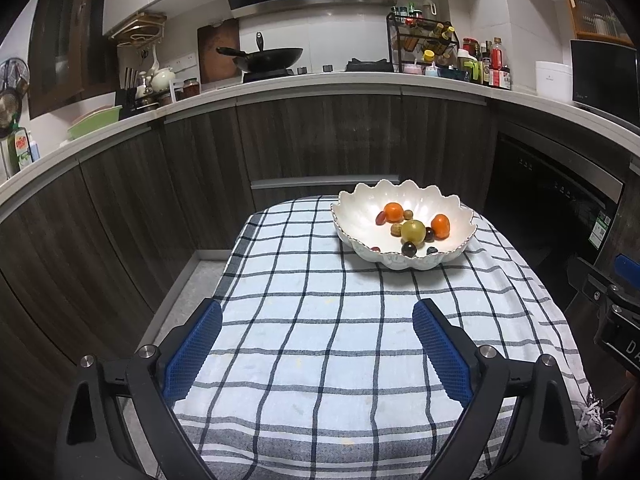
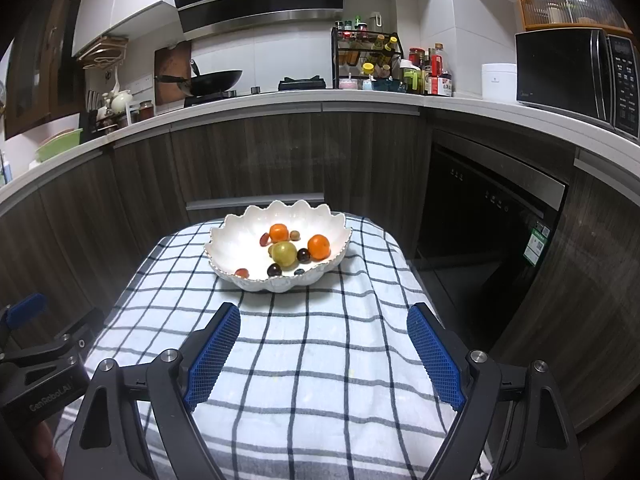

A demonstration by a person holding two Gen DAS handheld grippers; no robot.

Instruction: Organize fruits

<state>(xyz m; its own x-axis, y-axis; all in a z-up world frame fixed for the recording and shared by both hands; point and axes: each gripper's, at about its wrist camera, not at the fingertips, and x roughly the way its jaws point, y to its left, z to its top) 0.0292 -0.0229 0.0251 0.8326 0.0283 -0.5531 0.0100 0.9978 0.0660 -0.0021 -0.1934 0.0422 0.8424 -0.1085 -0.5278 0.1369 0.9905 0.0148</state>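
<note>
Both claws — left claw (image 1: 317,312), right claw (image 2: 323,318) — gape wide, empty; fruits, perhaps grapes, fill bowl (image 2: 234,236)

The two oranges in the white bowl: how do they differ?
The far orange sits toward the back of the bowl, with a small tan fruit beside it; the near orange sits further right, close to the rim, and looks slightly bigger. The green fruit lies between them. Both are round, bright orange, and untouched by either gripper.

Glossy white ceramic-looking bowl (image 2: 240,240) on a soft woven checked cloth (image 2: 320,360); far cabinets (image 2: 260,152) are matt dark woodgrain.
</note>
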